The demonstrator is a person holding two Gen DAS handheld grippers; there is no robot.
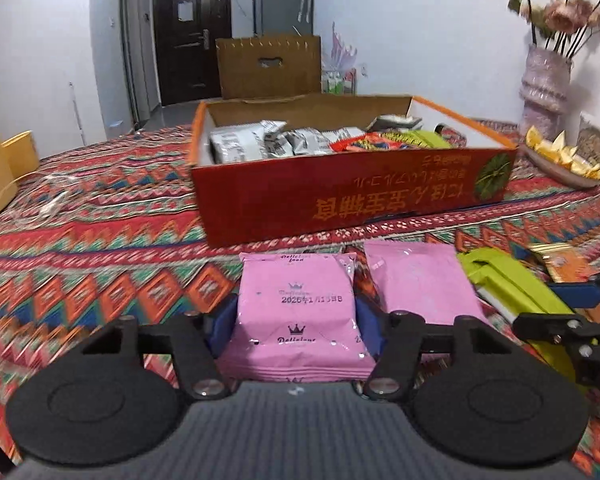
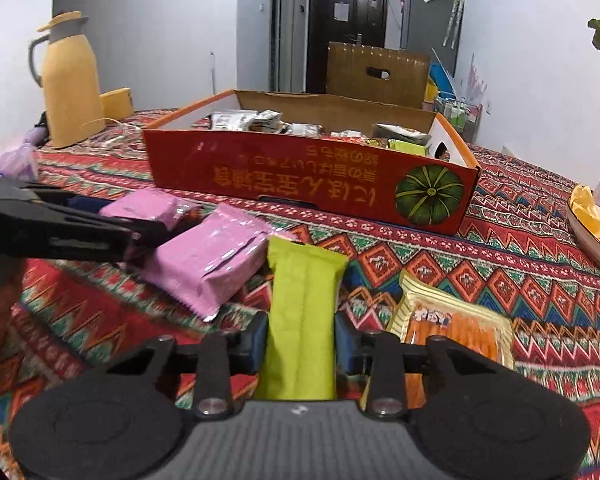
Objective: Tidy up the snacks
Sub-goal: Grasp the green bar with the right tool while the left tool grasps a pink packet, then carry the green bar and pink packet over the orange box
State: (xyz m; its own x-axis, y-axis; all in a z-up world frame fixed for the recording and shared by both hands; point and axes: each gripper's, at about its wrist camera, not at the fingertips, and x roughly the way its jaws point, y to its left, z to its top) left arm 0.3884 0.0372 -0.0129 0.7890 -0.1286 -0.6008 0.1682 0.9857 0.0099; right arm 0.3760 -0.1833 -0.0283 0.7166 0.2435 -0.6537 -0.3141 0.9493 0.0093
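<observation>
Both packets are gripped on the cloth before the box [image 1: 352,196]: left gripper [image 1: 296,320] clamps a pink pack [image 1: 296,312], right gripper [image 2: 302,336] a green bar [image 2: 304,300]. Next, probably lift both into the box.

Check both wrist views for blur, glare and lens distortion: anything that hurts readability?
Left wrist view: motion smear on the patterned tablecloth and artificial flowers; the date on the held pink snack packet stays legible. Right wrist view: sharper; glare streaks on the loose pink packet. Both: fisheye bending at edges, dark corner vignetting.
</observation>
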